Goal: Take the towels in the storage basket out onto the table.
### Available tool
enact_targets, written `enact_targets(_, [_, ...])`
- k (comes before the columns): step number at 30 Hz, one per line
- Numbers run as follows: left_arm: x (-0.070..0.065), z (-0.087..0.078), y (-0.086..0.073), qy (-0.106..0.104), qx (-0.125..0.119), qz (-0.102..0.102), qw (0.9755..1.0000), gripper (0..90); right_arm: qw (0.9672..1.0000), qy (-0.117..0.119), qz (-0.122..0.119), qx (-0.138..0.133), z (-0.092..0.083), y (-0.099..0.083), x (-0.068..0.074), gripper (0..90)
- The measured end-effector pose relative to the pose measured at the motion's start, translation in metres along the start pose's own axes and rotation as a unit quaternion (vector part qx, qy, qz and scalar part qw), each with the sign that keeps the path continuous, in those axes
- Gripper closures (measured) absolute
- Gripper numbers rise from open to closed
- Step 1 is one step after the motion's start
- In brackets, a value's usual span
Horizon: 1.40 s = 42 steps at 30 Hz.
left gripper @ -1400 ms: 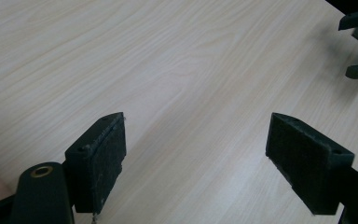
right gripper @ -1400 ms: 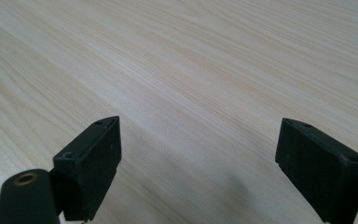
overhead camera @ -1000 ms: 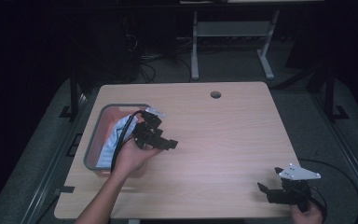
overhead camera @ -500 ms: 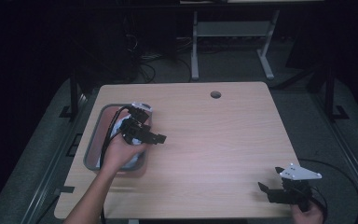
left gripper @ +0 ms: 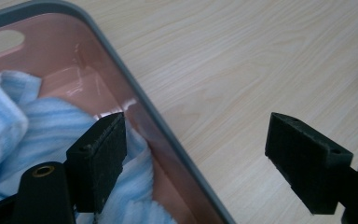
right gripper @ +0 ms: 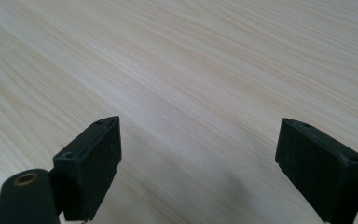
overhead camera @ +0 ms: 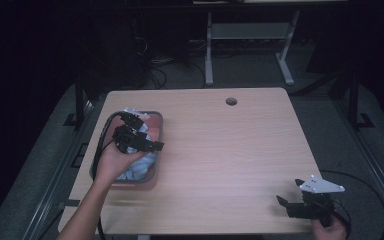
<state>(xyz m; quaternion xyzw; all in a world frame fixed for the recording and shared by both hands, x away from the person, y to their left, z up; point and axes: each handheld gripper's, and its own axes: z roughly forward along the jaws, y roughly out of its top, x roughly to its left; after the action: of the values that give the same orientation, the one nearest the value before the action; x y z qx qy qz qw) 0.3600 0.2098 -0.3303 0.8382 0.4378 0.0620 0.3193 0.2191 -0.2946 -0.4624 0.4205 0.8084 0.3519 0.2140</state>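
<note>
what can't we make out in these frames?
- Light blue cloth in the tub: cut off by the left gripper view's left and bottom edges, partly behind a finger; in the high view the left gripper and hand cover it, so its full shape and what lies under it are unknown.
- Right gripper: small and dim in the high view at the table corner; the hand is cut by the bottom edge.
</note>
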Motion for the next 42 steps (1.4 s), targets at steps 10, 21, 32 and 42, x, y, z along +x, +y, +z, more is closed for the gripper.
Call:
enact_targets(10, [0.02, -0.01, -0.014, 0.015, -0.003, -0.026, 0.9995, 20.0, 1.0, 0.0, -0.001, 0.001, 0.0, 0.0, 0.0, 13.7])
enact_targets(21, [0.041, -0.016, -0.032, 0.033, 0.0, -0.056, 0.9979, 19.7, 1.0, 0.003, -0.003, 0.002, 0.0, 0.0, 0.002, 13.7])
enact_targets(32, [0.055, -0.011, -0.045, 0.046, 0.014, -0.077, 0.9959, 19.2, 1.0, 0.004, -0.004, 0.0, -0.001, 0.0, 0.002, 13.7])
enact_targets(42, [0.06, 0.004, -0.049, 0.064, 0.05, -0.081, 0.9934, 19.5, 1.0, 0.005, -0.005, -0.001, -0.002, 0.0, 0.003, 13.7])
